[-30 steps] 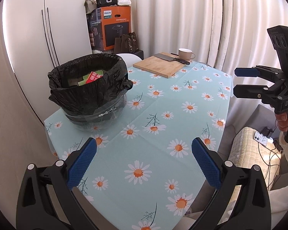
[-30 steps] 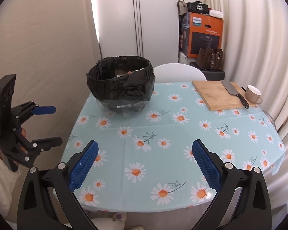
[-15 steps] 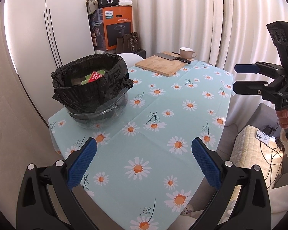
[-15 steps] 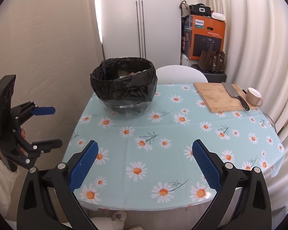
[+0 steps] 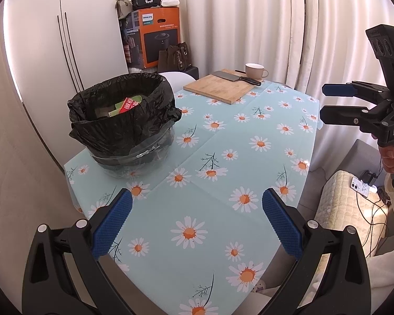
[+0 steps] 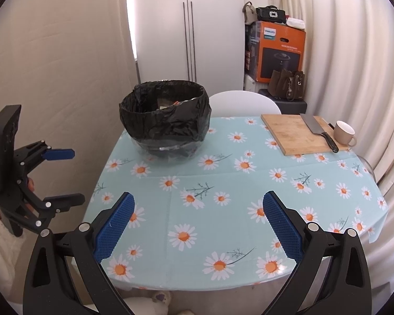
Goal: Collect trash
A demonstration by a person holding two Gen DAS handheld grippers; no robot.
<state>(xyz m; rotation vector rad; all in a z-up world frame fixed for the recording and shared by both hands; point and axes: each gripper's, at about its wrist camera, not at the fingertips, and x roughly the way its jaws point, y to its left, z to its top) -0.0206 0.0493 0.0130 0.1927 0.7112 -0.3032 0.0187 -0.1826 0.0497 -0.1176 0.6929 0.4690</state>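
Observation:
A clear bin lined with a black bag (image 5: 123, 126) stands on the daisy-print tablecloth (image 5: 223, 157) at the table's far left; it also shows in the right wrist view (image 6: 168, 128). Red and green wrappers (image 5: 127, 105) lie inside it. My left gripper (image 5: 197, 204) is open and empty, held above the table's near edge. My right gripper (image 6: 198, 207) is open and empty, held above the near side of the table. Each gripper shows in the other's view: the right one (image 5: 328, 102) off the table's right side, the left one (image 6: 71, 176) off its left side.
A wooden cutting board (image 6: 302, 134) with a cleaver (image 6: 319, 131) lies at the far right, a beige cup (image 6: 344, 132) beside it. A white chair (image 6: 244, 102) stands behind the table. An orange box (image 6: 278, 52), bags and curtains fill the back right corner.
Both grippers have drawn back and up from the table, so the table and bin look smaller and farther away. Both stay open and empty.

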